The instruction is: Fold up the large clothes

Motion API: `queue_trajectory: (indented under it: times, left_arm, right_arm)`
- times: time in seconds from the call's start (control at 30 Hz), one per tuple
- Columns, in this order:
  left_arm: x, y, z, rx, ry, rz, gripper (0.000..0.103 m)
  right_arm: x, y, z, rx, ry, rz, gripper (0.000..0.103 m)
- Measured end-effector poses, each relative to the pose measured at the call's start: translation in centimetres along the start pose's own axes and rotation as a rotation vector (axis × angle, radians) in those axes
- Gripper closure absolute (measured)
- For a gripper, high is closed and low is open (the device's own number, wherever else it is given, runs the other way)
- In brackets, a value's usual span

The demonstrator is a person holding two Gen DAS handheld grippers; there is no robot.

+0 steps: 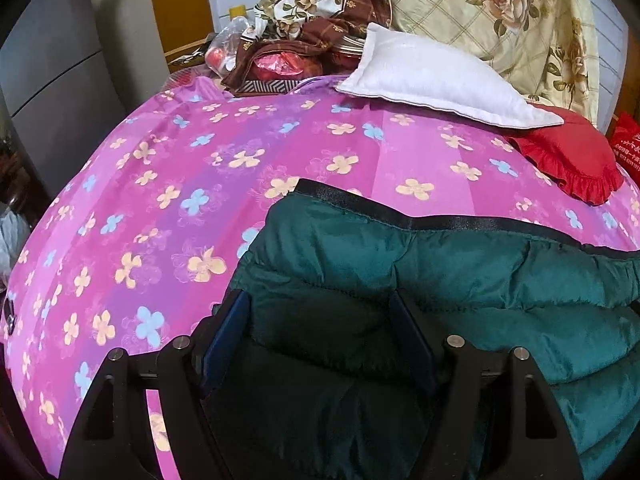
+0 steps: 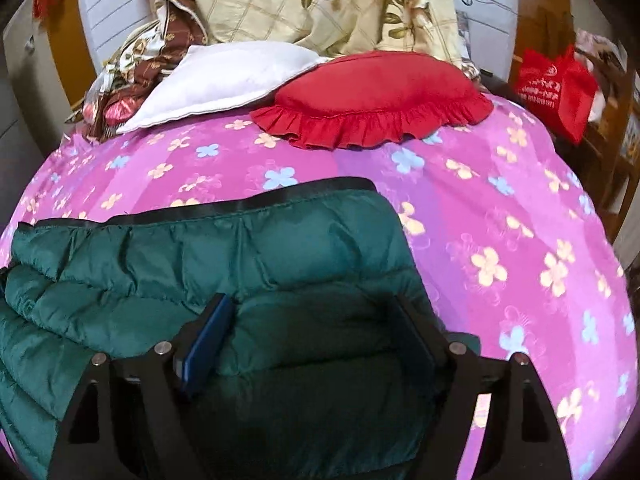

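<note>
Two tools over a green jacket (image 1: 460, 280) on the bed (image 1: 160, 200), pink flowered sheet. Left tool (image 1: 320, 312): jaws wide, padded fabric bulging between the blue pads, w/ no clear pinch; can't tell if pads press it. Right tool (image 2: 312, 320): jaws wide too, jacket under and between them, not clamped. Jacket lies flat-ish, quilted, black trim edge (image 2: 248, 200) on the far side, toward the pillows. White pillow (image 1: 432, 84) and red frilled cushion (image 2: 372, 96) near the headboard end, touching each other, apart from jacket. Cream rose quilt (image 2: 320, 4) heaped behind them. Red bag (image 2: 560, 88) off the bed, right side.
</note>
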State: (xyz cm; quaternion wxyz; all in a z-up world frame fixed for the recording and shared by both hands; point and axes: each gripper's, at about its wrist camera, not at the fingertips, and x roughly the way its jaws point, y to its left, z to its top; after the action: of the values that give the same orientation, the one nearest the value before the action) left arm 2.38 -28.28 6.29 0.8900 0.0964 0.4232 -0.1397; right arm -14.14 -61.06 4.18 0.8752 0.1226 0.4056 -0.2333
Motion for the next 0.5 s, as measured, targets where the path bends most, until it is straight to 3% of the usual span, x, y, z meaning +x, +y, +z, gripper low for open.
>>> queue_trajectory:
  times: [0.23,0.37,0.5]
  left_arm:
    - [0.1,0.2,-0.1,-0.015,-0.001,-0.015,0.048]
    - [0.1,0.3,-0.2,-0.017,-0.009,-0.016,0.048]
    - [0.0,0.5,-0.3,-0.032,-0.02,-0.021,0.047]
  right_arm:
    - [-2.8,0.5,-0.6,-0.023,-0.036,-0.007,0.02]
    - [-7.1,0.5,-2.7,-0.051,-0.092,0.043,0.02]
    - [-8.7,0.0,-5.1,-0.043,-0.098,0.054,0.02]
